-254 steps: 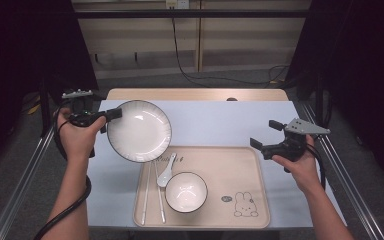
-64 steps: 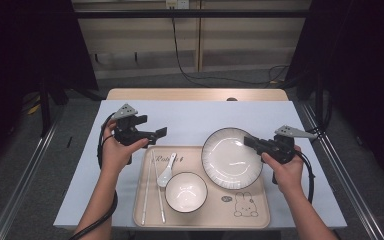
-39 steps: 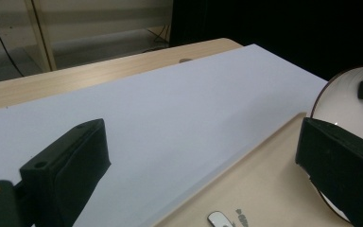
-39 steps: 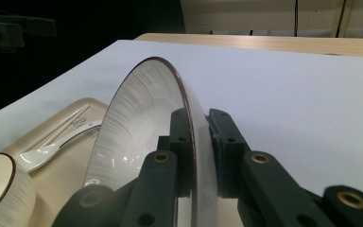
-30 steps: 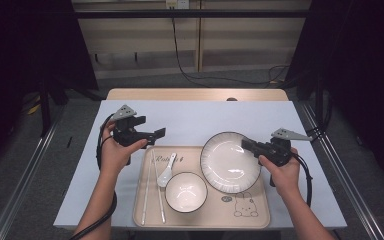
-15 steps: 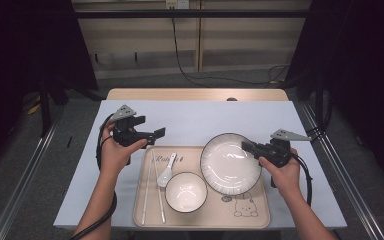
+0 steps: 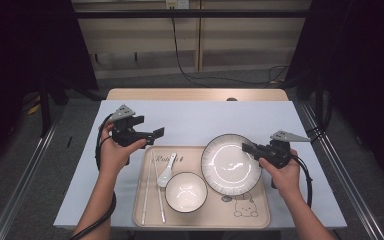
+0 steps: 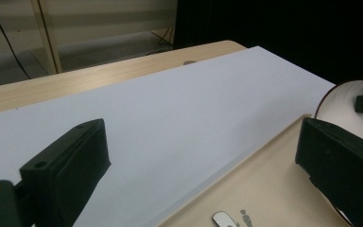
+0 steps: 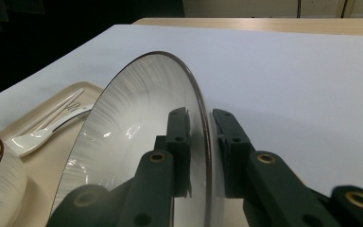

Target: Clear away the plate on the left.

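Gripping the plate (image 7: pixel 228 162) rim, right hand-held gripper (image 7: pixel 250 148); left hand-held gripper (image 7: pixel 156 132) open; tray (image 7: pixel 260 220) writing illegible

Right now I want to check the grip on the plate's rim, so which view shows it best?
The right gripper view: the plate rim runs close up between the right gripper's fingers. The high view shows the whole plate on the tray, with its grip small. The left gripper view catches just an edge.

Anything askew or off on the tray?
The white dark-rimmed plate overhangs the far edge of the beige tray, its rim pinched by the right gripper. Bowl, spoon and chopsticks look tidy.
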`<state>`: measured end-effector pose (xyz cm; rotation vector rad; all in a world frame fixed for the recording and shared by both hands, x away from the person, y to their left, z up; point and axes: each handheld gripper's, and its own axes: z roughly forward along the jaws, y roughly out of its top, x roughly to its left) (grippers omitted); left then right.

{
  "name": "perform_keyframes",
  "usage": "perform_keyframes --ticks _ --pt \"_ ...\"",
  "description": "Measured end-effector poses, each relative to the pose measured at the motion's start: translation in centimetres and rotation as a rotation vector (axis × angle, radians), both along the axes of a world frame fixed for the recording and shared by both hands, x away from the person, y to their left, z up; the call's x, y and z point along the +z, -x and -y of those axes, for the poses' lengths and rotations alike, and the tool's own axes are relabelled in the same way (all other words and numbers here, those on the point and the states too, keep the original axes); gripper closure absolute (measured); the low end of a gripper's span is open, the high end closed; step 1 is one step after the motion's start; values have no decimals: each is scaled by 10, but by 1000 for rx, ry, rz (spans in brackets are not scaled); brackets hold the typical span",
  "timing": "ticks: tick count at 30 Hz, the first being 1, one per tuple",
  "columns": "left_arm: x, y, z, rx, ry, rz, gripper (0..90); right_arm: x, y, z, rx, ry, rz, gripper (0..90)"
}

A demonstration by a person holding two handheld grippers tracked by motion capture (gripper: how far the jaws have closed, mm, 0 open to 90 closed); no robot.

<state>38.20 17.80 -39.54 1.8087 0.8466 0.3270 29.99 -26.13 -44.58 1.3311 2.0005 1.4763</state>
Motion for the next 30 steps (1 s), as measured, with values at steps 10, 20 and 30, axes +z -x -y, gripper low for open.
perform_keyframes --ticks 10,20,30 --pt "0 0 -2 6 -2 5 34 -3 0 -1 -24 5 -7 777" --pt "0 0 -5 14 -7 9 35 -8 2 -1 -31 6 -9 766" --pt "-4 -2 -5 6 -10 0 35 -13 3 -4 -29 15 -15 752"
